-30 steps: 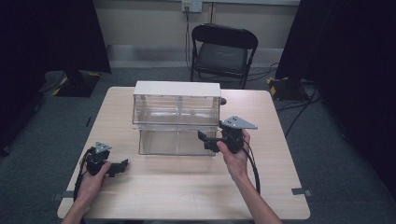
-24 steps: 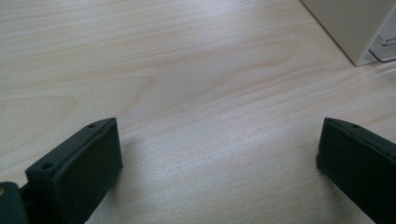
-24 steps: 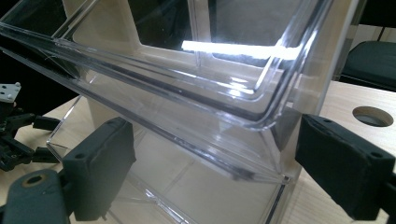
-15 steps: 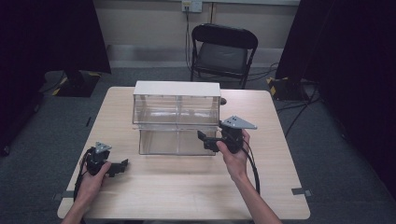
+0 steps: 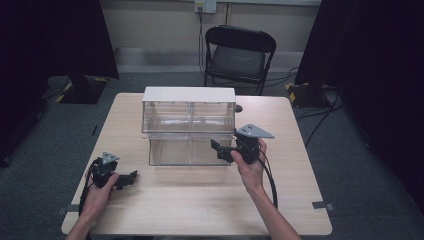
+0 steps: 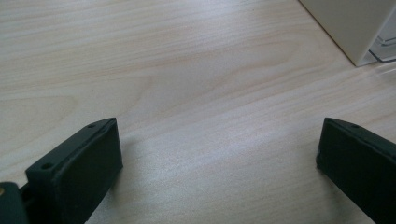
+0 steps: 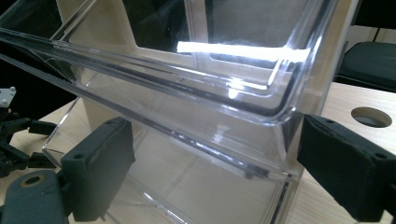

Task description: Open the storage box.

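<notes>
Nothing had moved since the earlier frames: the right gripper (image 5: 216,148), wide open and empty, straddled the clear plastic drawer's (image 7: 196,126) right front corner, its long axis crossing the counter (image 5: 200,200), while the left gripper (image 5: 131,177) rested open, well apart.

The table (image 5: 200,200) is pale wood-grain, smooth with a soft sheen. The drawer unit (image 5: 189,131) has clear glossy plastic drawers that catch bright glare, under a matt cream top. Each gripper, left (image 5: 129,178) and right (image 5: 218,150), looks like matt black plastic. The far chair (image 5: 239,55) has a dull black seat.
</notes>
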Tool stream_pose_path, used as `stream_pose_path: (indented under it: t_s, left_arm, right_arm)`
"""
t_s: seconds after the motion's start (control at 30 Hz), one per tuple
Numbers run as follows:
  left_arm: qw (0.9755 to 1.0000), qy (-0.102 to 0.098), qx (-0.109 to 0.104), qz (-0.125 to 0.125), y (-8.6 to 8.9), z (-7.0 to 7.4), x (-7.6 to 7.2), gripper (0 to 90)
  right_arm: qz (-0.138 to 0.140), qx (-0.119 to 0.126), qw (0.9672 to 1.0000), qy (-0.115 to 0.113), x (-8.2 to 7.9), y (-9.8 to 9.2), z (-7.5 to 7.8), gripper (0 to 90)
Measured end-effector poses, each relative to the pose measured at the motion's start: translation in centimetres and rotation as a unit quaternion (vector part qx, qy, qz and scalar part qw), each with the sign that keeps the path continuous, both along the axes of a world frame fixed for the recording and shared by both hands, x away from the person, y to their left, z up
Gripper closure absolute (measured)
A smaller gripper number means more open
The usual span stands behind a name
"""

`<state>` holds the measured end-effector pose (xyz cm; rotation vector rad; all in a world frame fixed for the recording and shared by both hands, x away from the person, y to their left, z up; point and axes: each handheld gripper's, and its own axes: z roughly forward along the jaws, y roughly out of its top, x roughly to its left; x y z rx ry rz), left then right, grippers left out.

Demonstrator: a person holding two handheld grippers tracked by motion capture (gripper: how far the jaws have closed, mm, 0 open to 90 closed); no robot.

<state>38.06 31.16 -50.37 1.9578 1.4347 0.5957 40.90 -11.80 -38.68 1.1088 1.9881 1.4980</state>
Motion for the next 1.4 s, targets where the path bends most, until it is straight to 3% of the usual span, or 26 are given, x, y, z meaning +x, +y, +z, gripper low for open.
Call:
stream_pose_path:
  t_s: [1.4]
  left_arm:
    - [1.0000,0.000,0.000,0.000,0.00,0.00,0.00,0.0]
  right_arm:
    - [0.007,0.003,1.0000,0.001,0.01,-0.26,0.12,10.9]
